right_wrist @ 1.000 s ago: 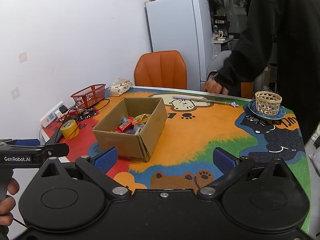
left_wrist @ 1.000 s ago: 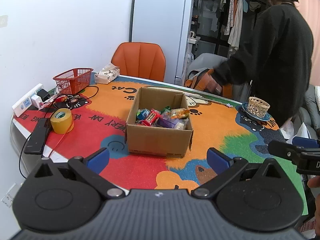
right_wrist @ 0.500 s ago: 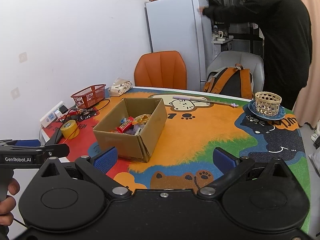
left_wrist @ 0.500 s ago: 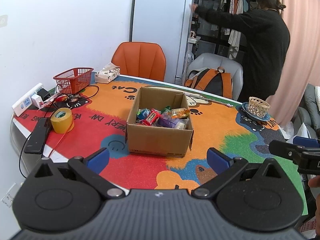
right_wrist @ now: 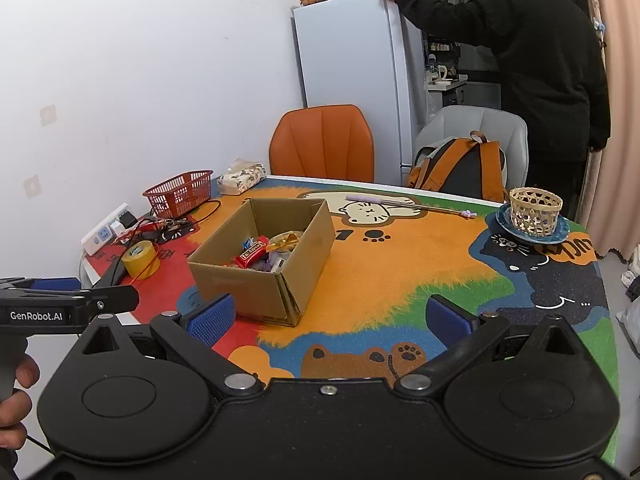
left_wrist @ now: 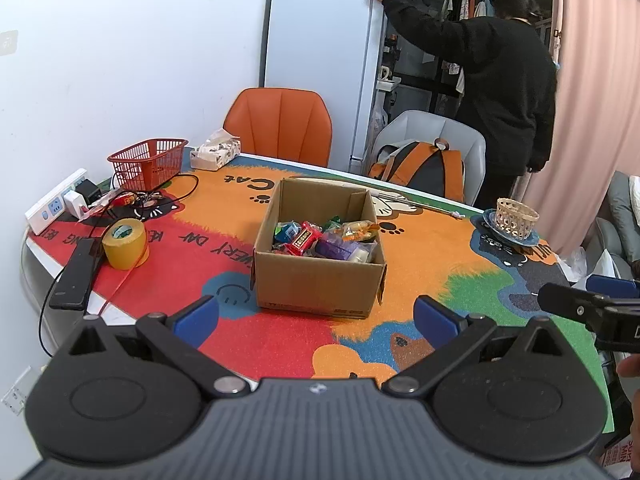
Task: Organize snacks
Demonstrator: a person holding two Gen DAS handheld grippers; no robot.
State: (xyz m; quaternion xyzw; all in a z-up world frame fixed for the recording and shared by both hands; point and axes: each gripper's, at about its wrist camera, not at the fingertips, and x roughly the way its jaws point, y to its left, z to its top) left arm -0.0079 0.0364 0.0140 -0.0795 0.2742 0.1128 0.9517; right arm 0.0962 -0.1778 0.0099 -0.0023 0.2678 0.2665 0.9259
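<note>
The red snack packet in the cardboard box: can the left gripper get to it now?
Probably yes: the left gripper is open, the cardboard box has no lid, and the red snack packet lies on top.

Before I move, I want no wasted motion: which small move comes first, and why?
Probably ease the left gripper forward over the cardboard box. Both grippers are open and empty, the right gripper too; the snacks sit piled inside, and the box lies straight ahead of the left.

Bystander now reaches atop the fridge.
</note>
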